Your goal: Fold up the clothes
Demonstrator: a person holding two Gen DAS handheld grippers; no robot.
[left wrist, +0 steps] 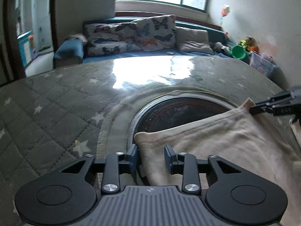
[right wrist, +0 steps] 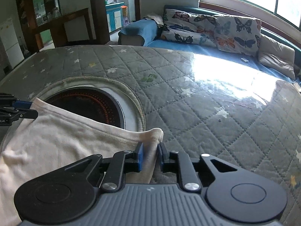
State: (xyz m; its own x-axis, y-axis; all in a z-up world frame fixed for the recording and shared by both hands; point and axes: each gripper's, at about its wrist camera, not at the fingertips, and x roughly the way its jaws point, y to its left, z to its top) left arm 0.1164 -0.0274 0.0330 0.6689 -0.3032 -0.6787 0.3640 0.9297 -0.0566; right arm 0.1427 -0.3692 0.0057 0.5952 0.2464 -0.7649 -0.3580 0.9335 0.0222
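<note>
A: Progress looks early to me. What does each side have?

B: Starting at the left, the left hand-held gripper pinches the left corner of the cream garment. In its own view the pads seem a little apart, with the edge of the cloth running between them. In the right wrist view that same tool comes in from the left edge and its tips are pressed together on the corner.

A: And in the middle?

B: The garment's top edge stretches between the two corners and droops across a dark round heater plate set into an opening in the table. The table carries a grey quilted cover with stars under a clear glossy sheet.

A: The right side?

B: The right hand-held gripper is clamped on the right corner, and the cloth bunches into a small knob just above its pads.

A: So what is done?

B: As I judge it, only the double grasp. I see no crease or layered fold in the part on show, though the lower half is out of frame. Still to come, I think: lifting, carrying one edge over, flattening.
</note>
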